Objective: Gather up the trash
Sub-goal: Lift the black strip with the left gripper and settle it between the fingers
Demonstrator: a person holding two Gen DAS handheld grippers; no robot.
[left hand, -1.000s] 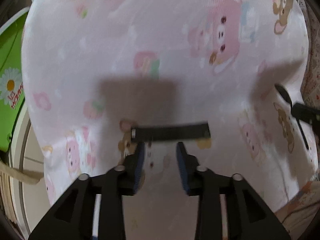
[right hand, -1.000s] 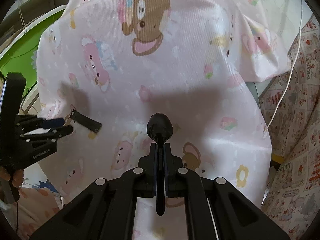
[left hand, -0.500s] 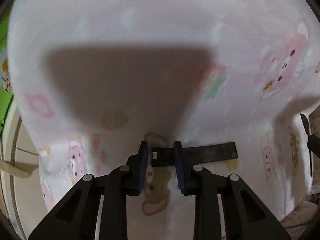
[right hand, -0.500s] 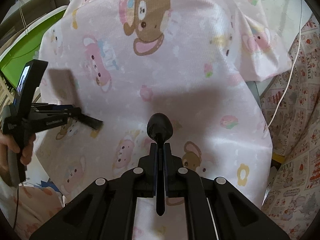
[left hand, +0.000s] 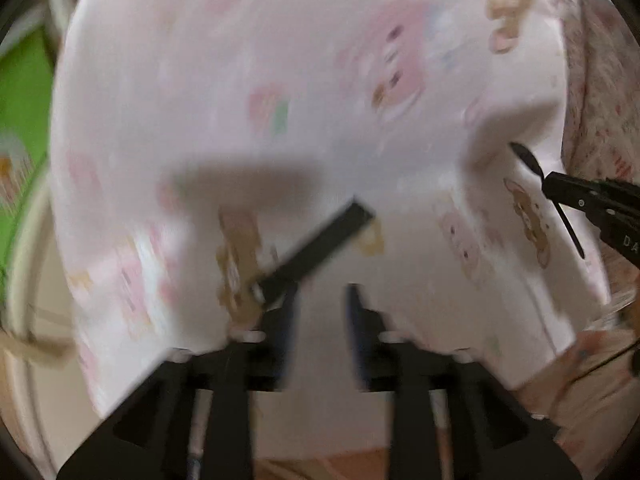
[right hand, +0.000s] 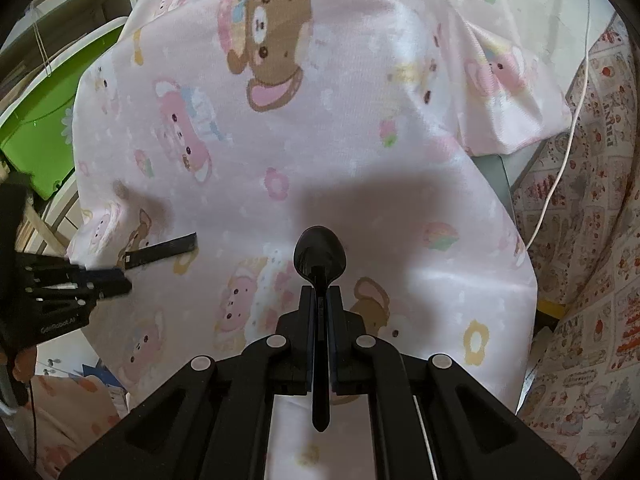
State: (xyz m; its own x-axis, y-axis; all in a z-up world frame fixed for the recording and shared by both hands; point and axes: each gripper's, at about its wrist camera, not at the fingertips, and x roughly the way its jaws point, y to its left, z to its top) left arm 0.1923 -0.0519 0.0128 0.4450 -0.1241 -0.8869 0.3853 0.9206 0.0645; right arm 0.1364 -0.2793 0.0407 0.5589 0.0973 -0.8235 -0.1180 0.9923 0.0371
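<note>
A black flat strip lies slantwise on the pink cartoon-print cloth; its near end touches the tip of my left gripper's left finger. My left gripper has its jaws apart and opening, with nothing pressed between the pads. The right wrist view shows the strip just beyond the left gripper. My right gripper is shut on the handle of a black plastic spoon, bowl pointing forward. In the left wrist view the spoon and right gripper sit at the right edge.
A green bin stands left of the cloth-covered surface. A white cable runs down over a red-patterned fabric on the right. A hand holds the left gripper at the lower left.
The left jaws, closed around the strip's near end half a second ago, now stand wider and drawn back. The strip has swung from level to diagonal. The right gripper has not moved.
</note>
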